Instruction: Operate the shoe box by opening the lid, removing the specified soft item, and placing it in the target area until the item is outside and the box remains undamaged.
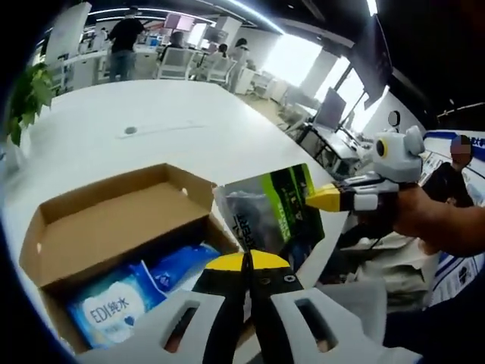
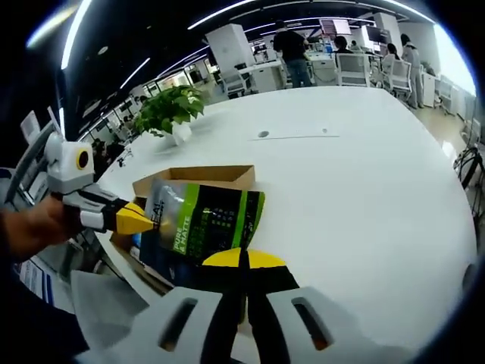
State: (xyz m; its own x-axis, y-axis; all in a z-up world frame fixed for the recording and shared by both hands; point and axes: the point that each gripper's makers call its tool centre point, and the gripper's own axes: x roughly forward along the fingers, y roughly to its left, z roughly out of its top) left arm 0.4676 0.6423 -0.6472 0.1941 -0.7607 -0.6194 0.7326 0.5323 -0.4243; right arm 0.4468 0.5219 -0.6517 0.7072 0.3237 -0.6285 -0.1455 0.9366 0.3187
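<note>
Both claws are gripping one soft pouch (image 1: pixel 274 210), a green and black packet with a clear grey panel, and are holding it in the air between them, outside the box.

In the left gripper view, the left claw (image 1: pixel 247 262) is sitting with its yellow tips pressed together on the lower edge of the pouch. The right claw (image 1: pixel 327 199) is entering from the right, its yellow tips pinching the pouch's right edge, with a person's hand (image 1: pixel 424 214) behind it. The pouch is hanging just past the right end of the box, over the bench edge.

The box (image 1: pixel 114 220) is a brown cardboard shoe box standing open on the white bench (image 1: pixel 144 121), with its lid flap folded up at the far side. No tear or crush is showing on the visible walls. Inside, a blue and white pack of wet wipes (image 1: pixel 114 307) is lying at the near end.

In the right gripper view, the right claw (image 2: pixel 244 259) is closed on the bottom edge of the pouch (image 2: pixel 208 220), and the left claw (image 2: pixel 136 218) is pinching its left edge. The box (image 2: pixel 204 177) is standing behind the pouch. A potted plant (image 2: pixel 170 112) is standing further back on the bench (image 2: pixel 356 189). People are standing and sitting at desks in the background.
</note>
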